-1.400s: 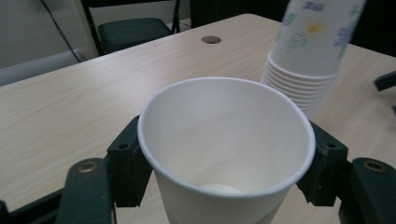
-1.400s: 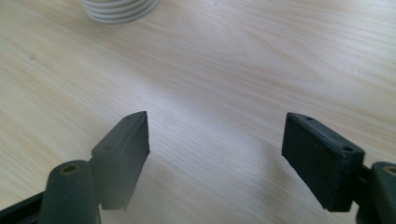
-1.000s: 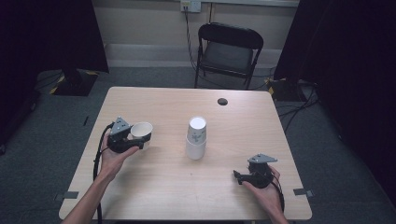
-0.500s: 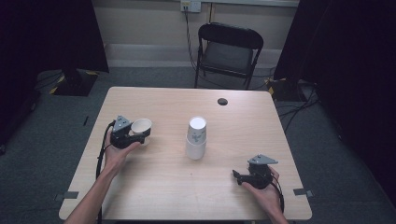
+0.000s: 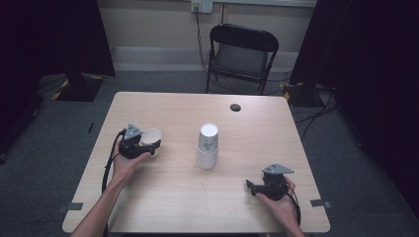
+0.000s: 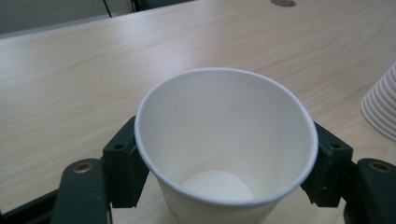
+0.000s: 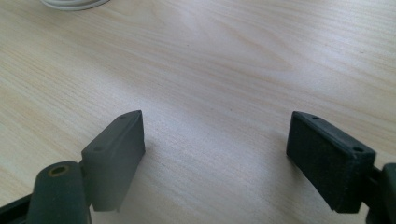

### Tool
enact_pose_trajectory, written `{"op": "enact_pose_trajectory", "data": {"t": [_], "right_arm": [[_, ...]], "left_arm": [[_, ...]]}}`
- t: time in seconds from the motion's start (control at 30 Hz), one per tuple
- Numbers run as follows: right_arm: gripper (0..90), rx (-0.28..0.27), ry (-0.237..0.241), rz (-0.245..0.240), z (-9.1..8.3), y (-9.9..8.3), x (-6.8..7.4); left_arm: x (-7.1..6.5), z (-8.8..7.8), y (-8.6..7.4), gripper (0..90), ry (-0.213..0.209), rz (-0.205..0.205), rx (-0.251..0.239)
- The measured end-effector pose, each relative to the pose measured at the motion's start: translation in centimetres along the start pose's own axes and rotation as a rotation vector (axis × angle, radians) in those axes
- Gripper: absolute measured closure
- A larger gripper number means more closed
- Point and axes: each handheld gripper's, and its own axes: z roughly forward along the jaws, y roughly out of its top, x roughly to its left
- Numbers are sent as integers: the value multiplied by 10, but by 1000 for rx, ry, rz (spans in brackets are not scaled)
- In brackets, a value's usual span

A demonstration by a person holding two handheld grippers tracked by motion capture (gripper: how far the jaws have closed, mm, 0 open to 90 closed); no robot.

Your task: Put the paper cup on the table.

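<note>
Hardly anything has shifted; your left gripper (image 5: 143, 144) still holds one paper cup (image 6: 225, 145) between closed jaws near the table's (image 5: 163, 202) left edge; the cup stack (image 5: 207, 146) stands mid-table; your right gripper (image 5: 253, 186) rests with jaws apart, idle; where the cup goes I cannot tell.
</note>
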Motion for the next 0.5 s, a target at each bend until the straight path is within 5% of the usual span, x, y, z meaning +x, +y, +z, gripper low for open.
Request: {"op": "enact_pose_trajectory", "data": {"t": [0.27,0.4,0.43,0.5], "right_arm": [[191,0,-1,1,0,0,0],[191,0,-1,1,0,0,0],[191,0,0,1,0,0,0],[191,0,-1,1,0,0,0]], "left_arm": [[2,-2,-2,176,-29,-25,35],[1,-2,-1,157,-28,-41,20],[3,-4,0,156,-41,-72,-6],[1,-4,0,156,-32,-45,3]]}}
